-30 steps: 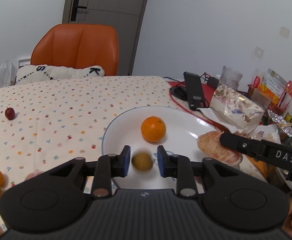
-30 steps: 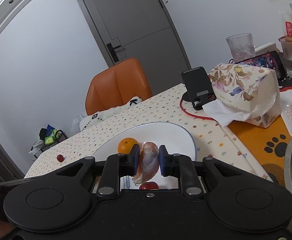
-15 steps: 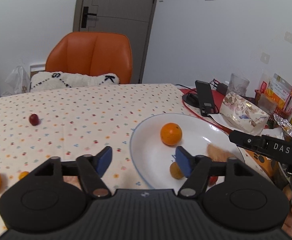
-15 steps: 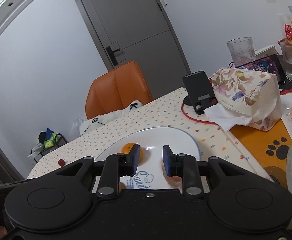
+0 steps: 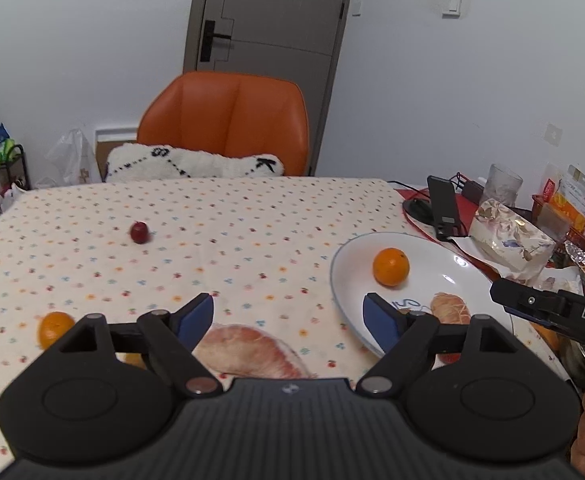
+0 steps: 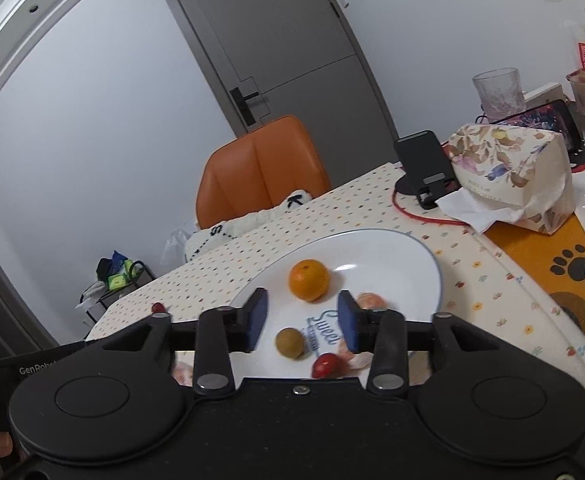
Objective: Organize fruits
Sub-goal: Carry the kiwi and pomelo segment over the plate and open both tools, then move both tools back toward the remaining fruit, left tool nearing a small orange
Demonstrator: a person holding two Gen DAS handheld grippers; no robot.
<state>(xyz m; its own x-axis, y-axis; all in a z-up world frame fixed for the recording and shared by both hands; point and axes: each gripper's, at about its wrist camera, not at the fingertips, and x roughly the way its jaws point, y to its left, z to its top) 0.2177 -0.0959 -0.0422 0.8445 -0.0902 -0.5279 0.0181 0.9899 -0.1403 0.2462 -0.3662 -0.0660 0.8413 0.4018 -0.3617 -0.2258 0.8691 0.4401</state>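
orange chair (image 5: 228, 120) at the far table edge, white cushion (image 5: 192, 162) with black stitching on its seat. grey door (image 5: 268, 12) behind it, black handle. dotted tablecloth (image 5: 212, 232) over the table. black phone stand (image 6: 426, 168) ringed by a red cable (image 6: 420, 214), just beside a floral tissue pack (image 6: 512, 176). two glasses (image 6: 498, 94) behind the pack. orange paw-print mat (image 6: 548, 248) at right. small rack (image 6: 120, 276) on the floor by the wall.

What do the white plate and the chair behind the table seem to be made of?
The white plate looks like glazed ceramic: glossy with bright highlights and a thin blue rim line. The chair looks like smooth orange leather or imitation leather, with a soft sheen and a stitched centre seam; which one cannot be told.
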